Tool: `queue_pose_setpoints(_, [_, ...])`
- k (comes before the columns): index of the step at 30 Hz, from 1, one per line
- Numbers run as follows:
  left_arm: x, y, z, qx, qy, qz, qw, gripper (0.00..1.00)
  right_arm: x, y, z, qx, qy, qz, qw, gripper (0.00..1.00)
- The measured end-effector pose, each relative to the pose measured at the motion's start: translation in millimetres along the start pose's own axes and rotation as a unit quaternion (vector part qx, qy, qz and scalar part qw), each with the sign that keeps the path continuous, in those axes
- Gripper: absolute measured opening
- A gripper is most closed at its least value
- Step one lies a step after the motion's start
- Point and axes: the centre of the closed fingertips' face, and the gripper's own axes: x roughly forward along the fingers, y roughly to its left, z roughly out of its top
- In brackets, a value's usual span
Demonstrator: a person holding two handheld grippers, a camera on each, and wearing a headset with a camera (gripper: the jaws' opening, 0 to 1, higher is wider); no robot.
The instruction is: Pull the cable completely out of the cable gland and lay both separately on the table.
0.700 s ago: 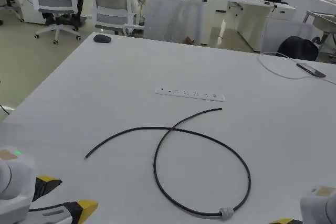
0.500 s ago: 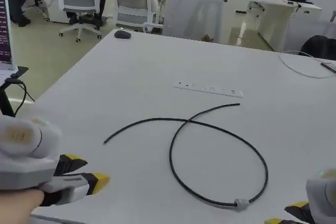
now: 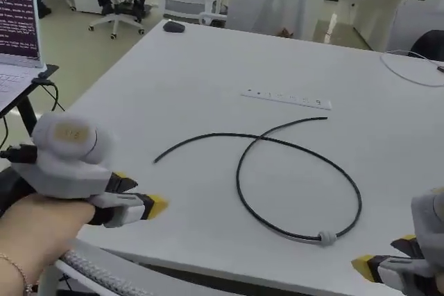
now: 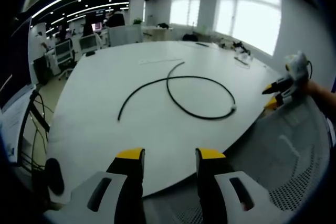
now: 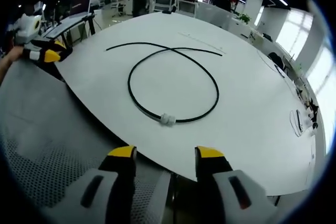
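White worktable (image 3: 208,67), open-plan office behind it (chairs and desks, not part of the work). All positions below are noted relative to the cable gland.

Cable gland (image 3: 326,238): small, pale, threaded on the black cable (image 3: 291,145), lying flat close to the table's near edge. The cable is seen to leave the gland on both sides and curve away into one large loop, which crosses itself on the far side of the gland. Beyond the crossing, one free end runs out far to the left of the gland and the other ends farther back. Gland and cable are not yet separated.

Right gripper (image 5: 167,152): jaws parted, nothing held. It is held off the near edge, just short of the gland, and the gland lies almost straight ahead of the jaws in the right gripper view.

Left gripper (image 4: 170,155): jaws parted to a similar gap, also empty, held off the table edge well to the left of the gland.

Judgement: the right gripper is the nearer one and is best placed for the gland. At the gland the cable's long axis runs roughly along the near edge, so across the right gripper's line of approach. The cable just left of the gland would fall to the left gripper.
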Motion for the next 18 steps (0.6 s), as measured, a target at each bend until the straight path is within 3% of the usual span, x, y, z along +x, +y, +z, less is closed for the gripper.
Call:
queue_pose_setpoints(3, [-0.4, -1.9, 0.0, 0.002, 0.000, -0.004, 1.0000, 0.40, -0.5, -1.7, -2.2, 0.009, 0.003, -0.005, 0.9999, 0.49])
queue_pose_setpoints(7, [1.0, -3.2, -6.5, 0.003, 0.019, -0.009, 0.9998, 0.42, 0.3, -0.3, -7.5, 0.009, 0.018, -0.002, 0.9998, 0.51])
queue_pose_setpoints(15, [0.4, -5.6, -9.3, 0.003, 0.026, -0.014, 0.9996, 0.42, 1.0, 0.1, -11.2, 0.013, 0.027, 0.001, 0.9995, 0.51])
queue_pose_setpoints(18, [-0.7, -5.6, -7.0, 0.001, 0.019, -0.014, 0.9997, 0.41, 0.8, 0.0, -11.2, 0.016, 0.027, 0.001, 0.9995, 0.51])
